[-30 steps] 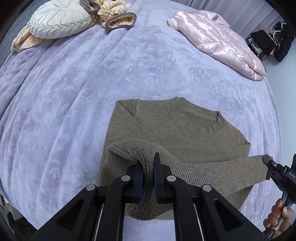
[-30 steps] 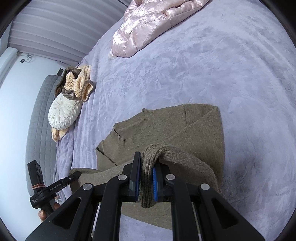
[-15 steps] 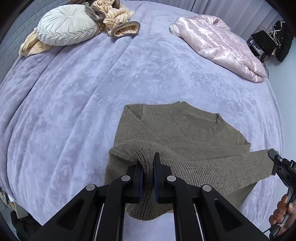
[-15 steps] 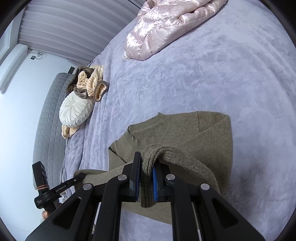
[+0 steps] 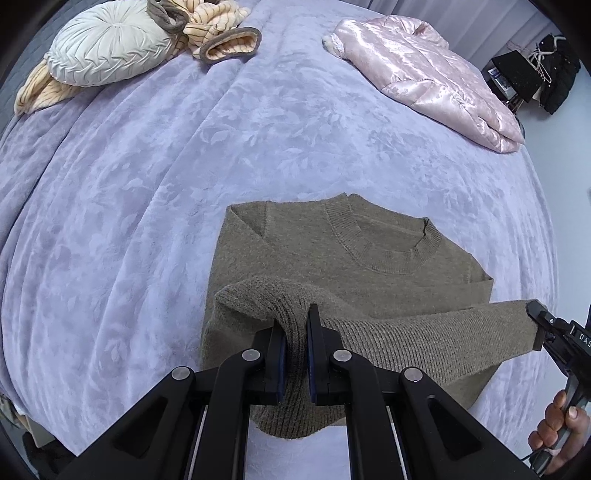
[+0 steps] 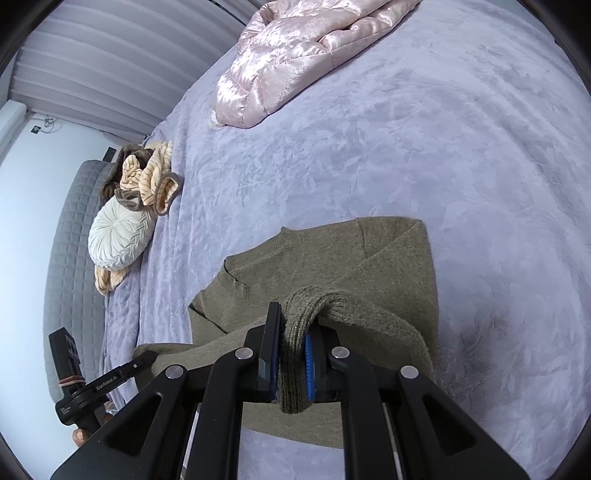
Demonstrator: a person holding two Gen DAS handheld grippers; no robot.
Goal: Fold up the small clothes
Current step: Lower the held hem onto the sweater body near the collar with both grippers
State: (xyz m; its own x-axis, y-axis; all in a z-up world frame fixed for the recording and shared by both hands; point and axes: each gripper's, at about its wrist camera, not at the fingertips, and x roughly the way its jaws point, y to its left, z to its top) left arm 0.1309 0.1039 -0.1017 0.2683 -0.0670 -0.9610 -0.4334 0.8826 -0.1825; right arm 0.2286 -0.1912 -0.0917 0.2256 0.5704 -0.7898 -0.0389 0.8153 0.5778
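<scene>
Bed (image 5: pixel 258 129): lilac blanket, olive sweater (image 5: pixel 369 266) lying flat.
Left gripper (image 5: pixel 295 354): fingers pinching sweater hem.
Right gripper (image 6: pixel 291 360): fingers pinching sweater hem.

My olive-brown knitted sweater (image 5: pixel 369 266) lies on a lavender bedspread (image 5: pixel 166 177) with a tone-on-tone leaf pattern. Far right is a shiny pale-pink quilted jacket (image 5: pixel 436 70). Far left, an off-white pleated round cushion (image 5: pixel 110 48) rests by a peach garment with thin brown stripes and taupe cuffs (image 5: pixel 218 33). My gripper fingers (image 6: pixel 271 347) are black with blue pads. The headboard (image 6: pixel 70 258) is grey, quilted.
</scene>
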